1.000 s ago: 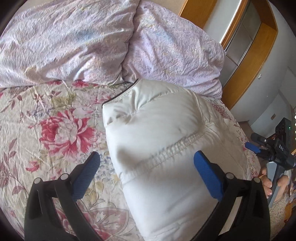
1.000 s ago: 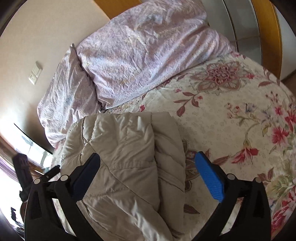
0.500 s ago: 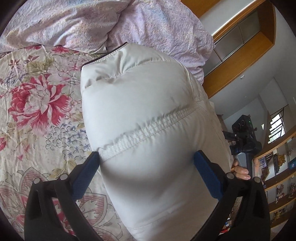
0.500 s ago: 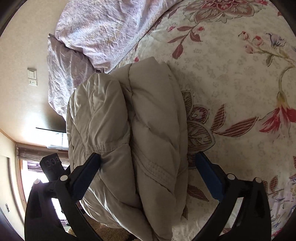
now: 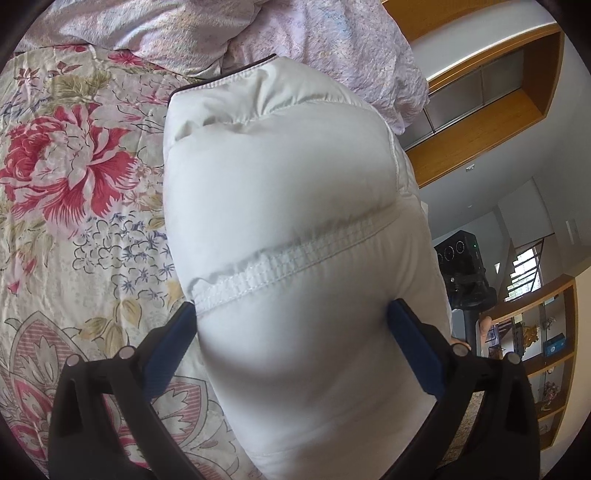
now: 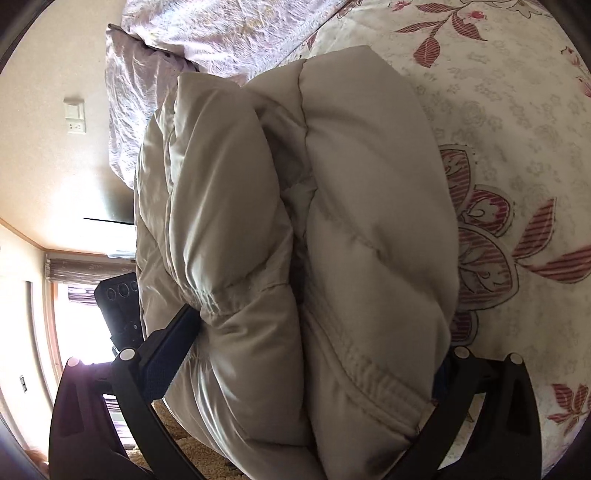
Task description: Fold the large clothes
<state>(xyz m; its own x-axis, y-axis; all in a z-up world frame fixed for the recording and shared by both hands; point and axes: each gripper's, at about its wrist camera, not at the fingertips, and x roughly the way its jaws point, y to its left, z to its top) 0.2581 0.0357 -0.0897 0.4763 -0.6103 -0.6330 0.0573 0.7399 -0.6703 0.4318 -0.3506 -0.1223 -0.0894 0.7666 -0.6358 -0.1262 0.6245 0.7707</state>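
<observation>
A white puffy down jacket, folded into a thick bundle, lies on the floral bedspread. My left gripper is wide open, its blue pads on either side of the bundle's near end, touching the fabric. In the right wrist view the same jacket looks beige and folded in two thick layers. My right gripper is wide open and straddles that end; the left pad touches the fabric and the right pad is mostly hidden behind the bundle.
Two lilac pillows lie at the head of the bed, just beyond the jacket. The bed edge runs along the jacket's far side. Wooden shelving and a wall with a switch plate stand past the bed.
Both grippers have moved forward and down onto the folded jacket, from hovering above it to straddling its ends. The jaws have stayed wide open.
</observation>
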